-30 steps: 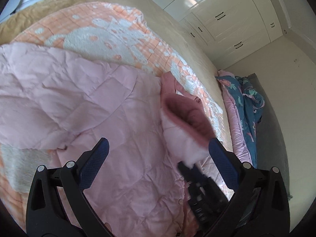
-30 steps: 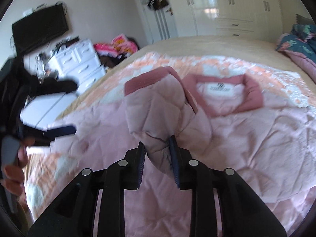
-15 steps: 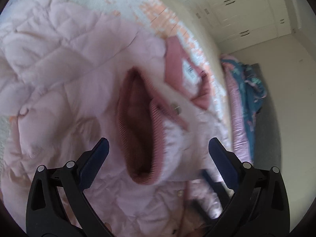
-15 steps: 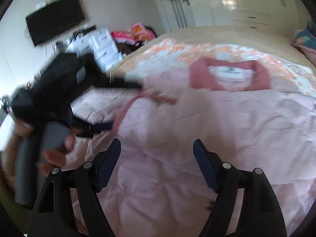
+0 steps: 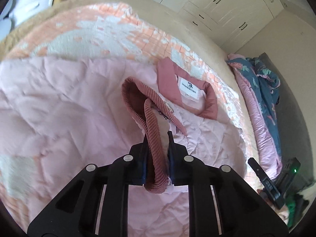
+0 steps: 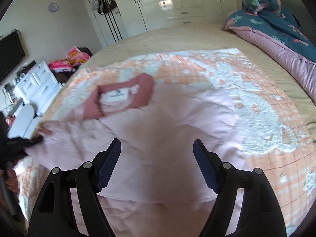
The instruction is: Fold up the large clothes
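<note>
A large pale pink quilted jacket (image 5: 65, 118) lies spread on the bed, its dark pink collar with a white label (image 5: 189, 88) at the far side. My left gripper (image 5: 158, 138) is shut on the ribbed dark pink sleeve cuff (image 5: 154, 134) and holds it above the jacket body. In the right wrist view the jacket (image 6: 167, 128) fills the middle and its collar (image 6: 122, 96) lies at the left. My right gripper (image 6: 157, 148) is open and empty just above the jacket. The left gripper shows dimly at that view's left edge (image 6: 17, 144).
An orange and white blanket (image 6: 246, 90) covers the beige bed (image 6: 177, 35) under the jacket. A blue and pink duvet (image 6: 276, 25) is piled at the headboard side. White wardrobes (image 6: 177, 2) stand behind; a white dresser (image 6: 35, 83) stands left.
My right gripper opened, let go of the sleeve and moved to the right. My left gripper closed on the sleeve cuff and holds it up over the jacket.
</note>
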The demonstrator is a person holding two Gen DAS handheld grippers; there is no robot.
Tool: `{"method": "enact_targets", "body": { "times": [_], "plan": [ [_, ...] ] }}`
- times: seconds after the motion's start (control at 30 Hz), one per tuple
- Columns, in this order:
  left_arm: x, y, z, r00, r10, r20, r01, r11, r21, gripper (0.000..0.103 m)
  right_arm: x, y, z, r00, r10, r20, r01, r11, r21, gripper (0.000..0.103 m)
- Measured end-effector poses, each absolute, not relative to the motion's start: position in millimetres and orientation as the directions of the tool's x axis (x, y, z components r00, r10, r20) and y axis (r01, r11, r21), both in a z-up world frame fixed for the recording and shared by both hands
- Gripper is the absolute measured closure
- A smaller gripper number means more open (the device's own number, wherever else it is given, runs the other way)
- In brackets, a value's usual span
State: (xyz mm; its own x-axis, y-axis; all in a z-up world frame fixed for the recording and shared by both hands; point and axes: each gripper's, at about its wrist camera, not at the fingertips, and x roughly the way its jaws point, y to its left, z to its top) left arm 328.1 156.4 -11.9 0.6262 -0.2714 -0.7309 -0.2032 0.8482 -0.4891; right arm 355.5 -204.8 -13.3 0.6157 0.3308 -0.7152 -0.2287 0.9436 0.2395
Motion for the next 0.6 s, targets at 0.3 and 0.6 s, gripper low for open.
{"method": "enact_targets", "body": {
  "times": [0.3,0.6],
  "plan": [
    [325,162,-66,0.538,-0.183,-0.823,-0.276,0.884,-0.377,0.089,367,-216,-67,0.547,0.252,-0.798,-0.160,0.968,0.195,0.028],
    [310,164,-43,0.549,-0.119,-0.827,-0.269,0.912,-0.310,0.058,342,-211,-35,0.602,0.292,-0.744,-0.172,0.956,0.236,0.012]
  ]
}}
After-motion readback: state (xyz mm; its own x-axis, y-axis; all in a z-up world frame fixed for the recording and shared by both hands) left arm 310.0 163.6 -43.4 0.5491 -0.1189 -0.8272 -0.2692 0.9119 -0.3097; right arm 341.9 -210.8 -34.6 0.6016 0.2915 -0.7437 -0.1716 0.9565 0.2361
